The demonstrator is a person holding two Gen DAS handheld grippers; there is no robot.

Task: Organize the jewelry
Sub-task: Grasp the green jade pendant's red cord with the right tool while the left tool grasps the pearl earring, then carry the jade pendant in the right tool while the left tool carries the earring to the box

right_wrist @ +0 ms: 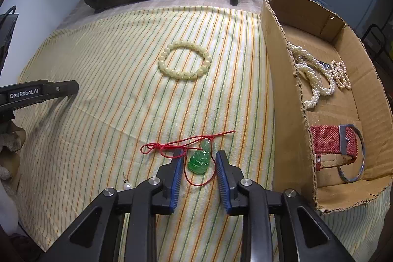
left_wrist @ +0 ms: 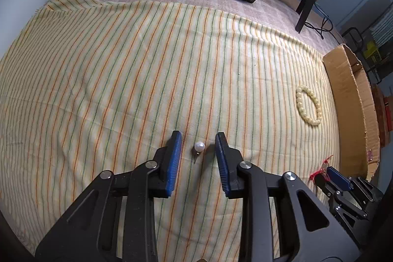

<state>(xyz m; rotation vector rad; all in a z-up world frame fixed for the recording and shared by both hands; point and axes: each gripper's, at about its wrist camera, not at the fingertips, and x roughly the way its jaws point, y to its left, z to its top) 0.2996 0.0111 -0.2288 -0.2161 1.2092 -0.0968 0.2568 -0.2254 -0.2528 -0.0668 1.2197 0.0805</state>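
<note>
Mid-sort, with both grippers lined up for a pickup and nothing lifted yet. Left gripper (left_wrist: 198,145) down at the striped cloth (left_wrist: 122,80), fingers apart, straddling a pearl earring (left_wrist: 199,147) without touching it; pearl end away from the camera, thin post trailing back toward the gripper, so its long axis runs along the fingers. Right gripper (right_wrist: 199,158) likewise spread, flanking a green pendant (right_wrist: 199,161) just left of the cardboard box (right_wrist: 277,80); pendant upright in the view, narrow head away from the camera, broader base nearer, long axis again parallel to the fingers, red cord (right_wrist: 172,145) trailing off away from the box. Bead bracelet (right_wrist: 184,60) farther along the cloth, left of the box and well apart from both grippers. Already inside the box: pearl strands (right_wrist: 312,75) and a red strap (right_wrist: 331,141). Next, probably: close gently on each piece, lift, carry over the box wall, release; small smooth pearl likely to slip, loose cord likely to snag.
</note>
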